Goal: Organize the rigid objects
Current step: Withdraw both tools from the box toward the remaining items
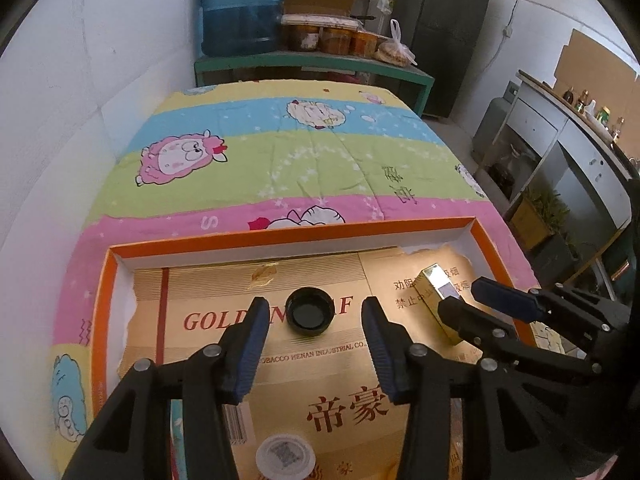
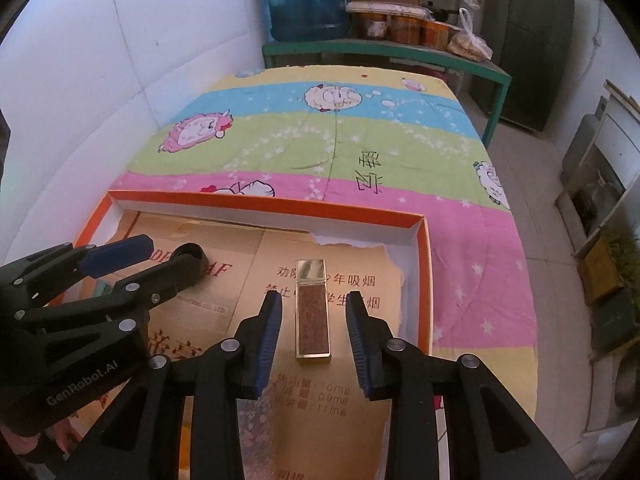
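A shallow orange-rimmed box (image 1: 280,236) lined with gold cardboard lies on the bed. A black bottle cap (image 1: 309,311) lies open side up on the lining, just ahead of my open, empty left gripper (image 1: 316,320). A slim gold rectangular case (image 2: 313,312) with a brown panel lies flat between the fingers of my open right gripper (image 2: 314,320), untouched. In the left wrist view the case (image 1: 438,292) sits at the right with the right gripper (image 1: 472,296) around it. The left gripper (image 2: 168,256) shows at the left in the right wrist view, partly hiding the cap (image 2: 192,254).
A white round lid with a QR code (image 1: 285,456) lies at the near edge of the lining. The box (image 2: 424,280) rests on a striped cartoon-sheep quilt (image 2: 320,144). A white wall runs along the left. A green table with a water jug (image 1: 240,4) stands behind.
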Available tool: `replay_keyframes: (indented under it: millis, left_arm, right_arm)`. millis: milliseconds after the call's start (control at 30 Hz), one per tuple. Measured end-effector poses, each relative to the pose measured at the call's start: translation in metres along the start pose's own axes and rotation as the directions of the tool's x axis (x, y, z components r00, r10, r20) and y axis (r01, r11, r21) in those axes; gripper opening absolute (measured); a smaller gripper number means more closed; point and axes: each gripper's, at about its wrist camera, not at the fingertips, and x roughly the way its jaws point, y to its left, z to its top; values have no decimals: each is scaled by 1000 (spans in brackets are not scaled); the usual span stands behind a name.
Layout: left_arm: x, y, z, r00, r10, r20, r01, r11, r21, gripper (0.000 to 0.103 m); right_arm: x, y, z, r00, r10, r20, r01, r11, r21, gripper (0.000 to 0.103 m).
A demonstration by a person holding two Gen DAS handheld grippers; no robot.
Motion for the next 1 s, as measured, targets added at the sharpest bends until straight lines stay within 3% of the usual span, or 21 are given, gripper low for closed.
replay_keyframes:
  millis: [1000]
  left_arm:
    - [-88, 4, -17, 994, 2, 109, -1, 1000, -12, 48]
  right_arm:
    - [-78, 28, -18, 998, -11, 69, 11, 1000, -8, 34]
